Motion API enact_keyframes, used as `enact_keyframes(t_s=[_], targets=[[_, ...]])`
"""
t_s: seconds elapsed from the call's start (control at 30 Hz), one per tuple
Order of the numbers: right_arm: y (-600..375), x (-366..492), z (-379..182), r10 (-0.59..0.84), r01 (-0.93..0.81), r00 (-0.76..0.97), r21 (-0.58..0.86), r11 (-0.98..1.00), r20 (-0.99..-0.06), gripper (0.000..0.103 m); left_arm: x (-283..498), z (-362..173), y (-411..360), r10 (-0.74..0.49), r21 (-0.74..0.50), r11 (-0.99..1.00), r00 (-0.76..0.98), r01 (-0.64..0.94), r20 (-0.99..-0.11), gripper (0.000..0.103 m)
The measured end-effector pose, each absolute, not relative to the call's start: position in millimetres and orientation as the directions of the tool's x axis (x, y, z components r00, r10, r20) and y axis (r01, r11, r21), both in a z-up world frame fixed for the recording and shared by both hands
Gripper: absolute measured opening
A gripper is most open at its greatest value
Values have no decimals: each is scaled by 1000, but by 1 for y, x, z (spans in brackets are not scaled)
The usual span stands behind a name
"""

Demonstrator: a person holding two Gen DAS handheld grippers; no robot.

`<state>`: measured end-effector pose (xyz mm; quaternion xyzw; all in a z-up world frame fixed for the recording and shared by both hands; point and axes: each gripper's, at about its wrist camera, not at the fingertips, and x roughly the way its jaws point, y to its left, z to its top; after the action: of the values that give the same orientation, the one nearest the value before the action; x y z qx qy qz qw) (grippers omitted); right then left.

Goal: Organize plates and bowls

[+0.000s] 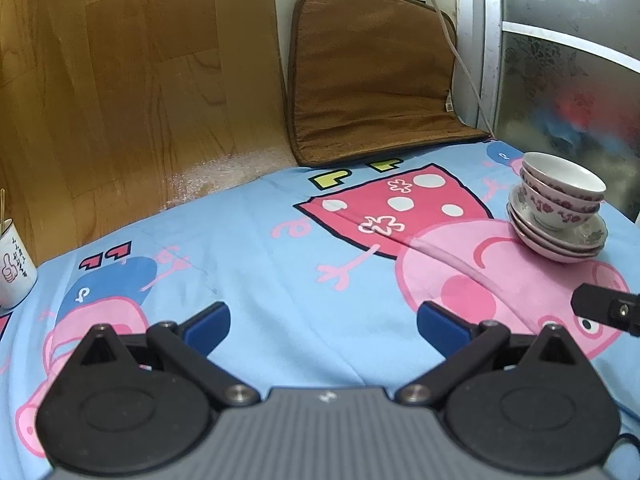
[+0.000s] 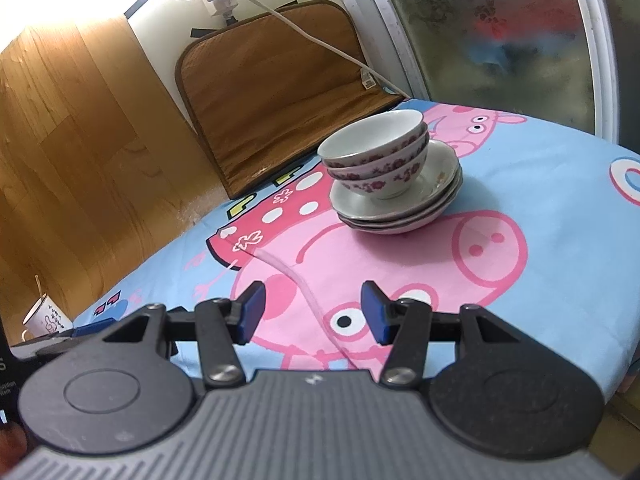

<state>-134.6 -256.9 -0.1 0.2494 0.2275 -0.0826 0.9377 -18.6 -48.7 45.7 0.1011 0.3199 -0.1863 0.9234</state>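
Note:
Three nested white bowls with purple flower patterns (image 2: 380, 156) sit on a stack of white plates (image 2: 400, 208) on the blue cartoon-print cloth (image 2: 560, 208). The same bowls (image 1: 560, 190) and plates (image 1: 560, 240) show at the far right of the left wrist view. My right gripper (image 2: 312, 316) is open and empty, held a short way in front of the stack. My left gripper (image 1: 324, 328) is open and empty, well to the left of the stack. Part of the right gripper (image 1: 608, 308) shows at the right edge of the left wrist view.
A brown cushion (image 1: 372, 80) leans against the wall at the back, with a white cable (image 1: 452, 40) over it. A white paper cup (image 1: 12, 268) stands at the far left; it also shows in the right wrist view (image 2: 46, 318). A frosted glass door (image 2: 500, 32) is at the right.

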Motion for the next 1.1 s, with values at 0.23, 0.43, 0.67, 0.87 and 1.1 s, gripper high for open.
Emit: enact_keyframes(t_s=[0.23,0.43,0.67,0.87,1.1], targets=[[-258,-135,0,-44,270,884,433,860,-465,55,-19,44,-50,-272,79,910,728,408,-629,103],[-258,-135,0,-44,270,884,433,860,-465,55,-19,45,-49,-275,74,910,729,407,-628,103],[-256,-137,2,-47,269,885,428,863,-463,55,-18,45,-48,-268,70,915,726,398,-633,103],[-256,-139,2,-46,269,885,428,863,-463,55,-17,45,-48,-253,81,918,732,387,-633,103],[-255,-139,2,-50,271,886,428,862,-462,55,-16,45,-46,-257,73,920,731,386,-632,103]])
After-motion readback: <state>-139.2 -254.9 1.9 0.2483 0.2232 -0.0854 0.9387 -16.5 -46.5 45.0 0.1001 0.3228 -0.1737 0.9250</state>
